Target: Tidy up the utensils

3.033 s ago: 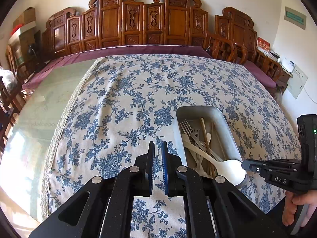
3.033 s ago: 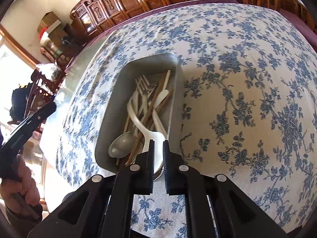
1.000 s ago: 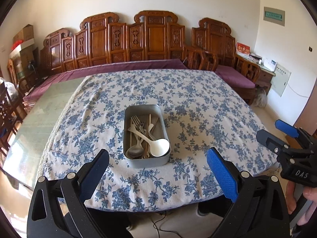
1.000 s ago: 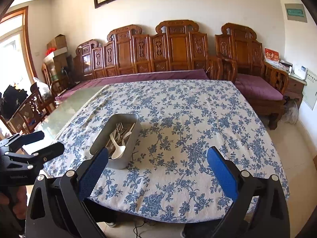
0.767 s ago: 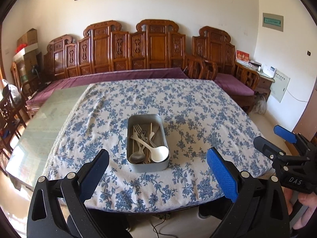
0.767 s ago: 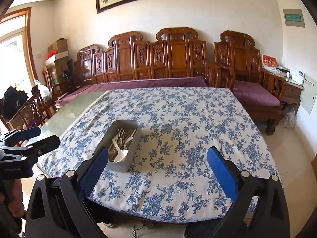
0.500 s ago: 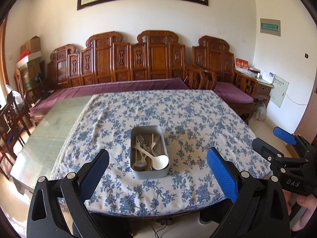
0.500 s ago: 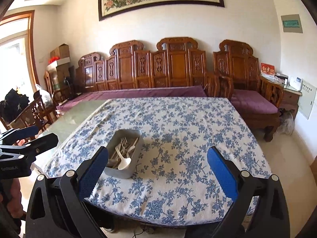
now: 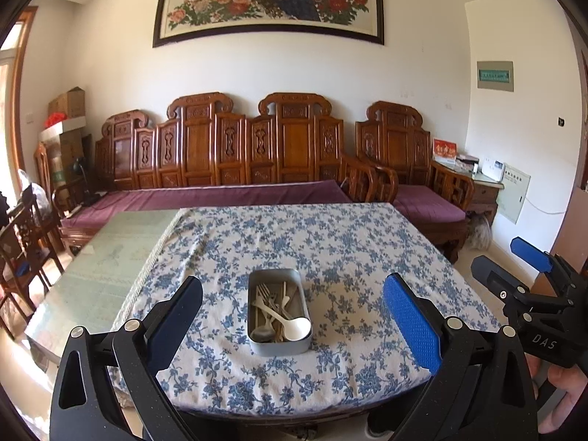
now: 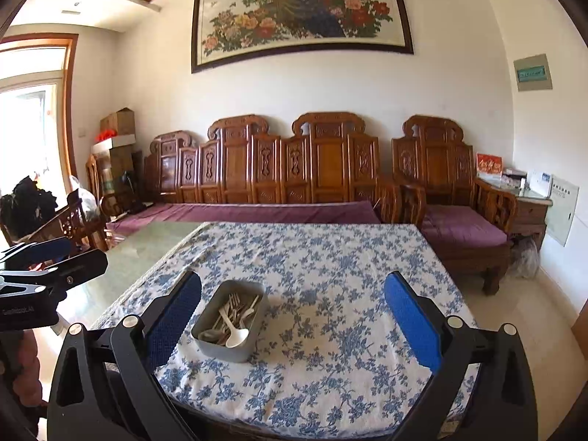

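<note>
Left hand-held gripper (image 9: 292,316): blue-padded fingers spread wide apart, nothing between them, held back off the near edge of the desk (image 9: 103,283). Desk's left strip is bare greenish glass; the rest lies under a blue floral tablecloth (image 9: 330,242) with a lace trim along its left border. Grey metal tray (image 9: 279,345) sits on the cloth near the desk's front edge, long side running away from the camera. Inside it, piled loosely: a metal spoon (image 9: 262,332) at the near left corner, forks (image 9: 264,292) with tines toward the far end, wooden chopsticks (image 9: 284,294) lengthwise, and a white soup spoon (image 9: 297,329) with its bowl at the near right corner, handle slanting up-left across the heap. Nothing lies on the cloth outside the tray. Right hand-held gripper (image 10: 292,316): fingers likewise wide apart and empty, also clear of the desk; in the left wrist view it shows at far right, beyond the desk's corner, with the person's hand (image 9: 567,386) below it. Behind the desk, a carved wooden bench (image 9: 235,154) with purple cushion, a matching armchair (image 9: 411,169) at right, a framed peacock-and-peony picture (image 9: 272,0) on the wall above
</note>
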Tool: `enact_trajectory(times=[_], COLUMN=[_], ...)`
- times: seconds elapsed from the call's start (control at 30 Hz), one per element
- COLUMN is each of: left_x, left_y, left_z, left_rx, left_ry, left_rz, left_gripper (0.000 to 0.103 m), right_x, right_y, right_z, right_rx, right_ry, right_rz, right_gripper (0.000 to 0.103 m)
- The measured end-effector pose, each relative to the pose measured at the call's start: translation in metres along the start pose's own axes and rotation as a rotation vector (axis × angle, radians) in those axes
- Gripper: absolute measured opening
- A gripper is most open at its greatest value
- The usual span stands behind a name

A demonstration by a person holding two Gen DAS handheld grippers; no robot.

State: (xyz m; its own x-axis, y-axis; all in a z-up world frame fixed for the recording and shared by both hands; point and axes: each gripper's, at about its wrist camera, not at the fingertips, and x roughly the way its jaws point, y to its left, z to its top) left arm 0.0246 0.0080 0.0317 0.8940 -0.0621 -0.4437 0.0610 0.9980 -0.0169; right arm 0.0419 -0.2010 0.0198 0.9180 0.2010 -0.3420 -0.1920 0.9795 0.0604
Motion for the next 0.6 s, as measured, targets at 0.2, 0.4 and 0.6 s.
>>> enact_trajectory(times=[0.2, 0.4, 0.6], left_x=[-0.002, -0.0031, -0.0034], left_y=[-0.0001, -0.0003, -0.0006], left_z=[-0.0004, -0.0012, -0.0013], left_rx=[0.0, 0.0, -0.003], left_ry=[-0.005, -0.007, -0.012], left_rz=[0.0, 0.005, 0.009], left_gripper=[0.095, 0.095, 0.095], right_x=[-0.0015, -0.0023, -0.003], right_y=[-0.0013, -0.0024, -0.0021], right_z=[0.0005, 0.0002, 0.0014], right_rx=[0.008, 0.011, 0.014], right_ry=[-0.003, -0.006, -0.009], right_rz=[0.003, 0.0, -0.002], right_gripper=[0.1, 0.1, 0.1])
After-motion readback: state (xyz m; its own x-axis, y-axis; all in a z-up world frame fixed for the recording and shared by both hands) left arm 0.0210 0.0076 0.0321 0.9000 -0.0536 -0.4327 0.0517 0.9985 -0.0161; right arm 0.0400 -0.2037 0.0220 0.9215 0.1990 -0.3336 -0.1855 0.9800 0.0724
